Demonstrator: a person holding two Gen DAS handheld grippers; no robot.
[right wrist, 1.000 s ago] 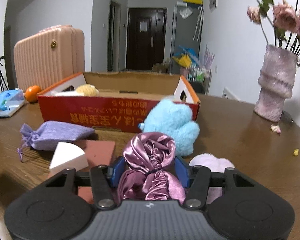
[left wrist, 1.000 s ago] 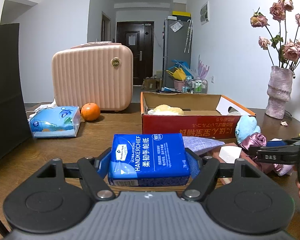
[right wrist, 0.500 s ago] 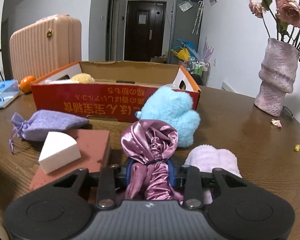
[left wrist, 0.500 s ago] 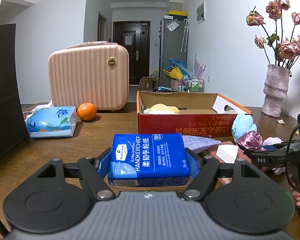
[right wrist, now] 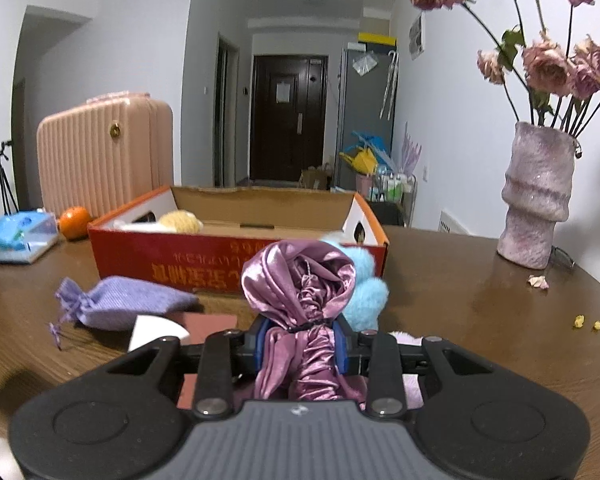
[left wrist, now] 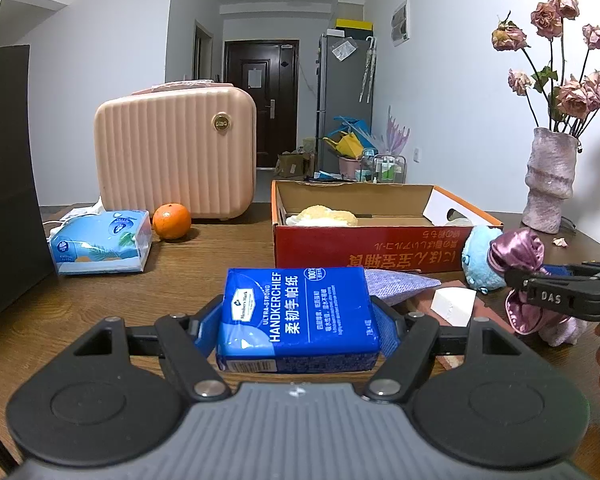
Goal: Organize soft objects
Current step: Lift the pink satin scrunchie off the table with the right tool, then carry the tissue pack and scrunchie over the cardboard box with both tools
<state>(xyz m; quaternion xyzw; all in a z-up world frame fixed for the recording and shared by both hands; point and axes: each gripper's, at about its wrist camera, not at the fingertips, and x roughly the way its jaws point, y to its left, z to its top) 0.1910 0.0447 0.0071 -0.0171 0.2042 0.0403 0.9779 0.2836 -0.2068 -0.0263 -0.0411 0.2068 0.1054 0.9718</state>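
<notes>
Clamped tight in the right gripper [right wrist: 300,346]: a shiny mauve satin scrunchie bundle [right wrist: 300,288], long axis upright, gathered waist pinched between the blue pads. Straight ahead and just beyond, the open red cardboard box [right wrist: 236,268] (likely destination, nearer this hand). Held squarely in the left gripper [left wrist: 298,322]: a blue plastic-wrapped handkerchief pack [left wrist: 296,316], box ahead-right.

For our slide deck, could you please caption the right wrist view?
Right gripper shut on a pink satin scrunchie, before the red cardboard box.
</notes>
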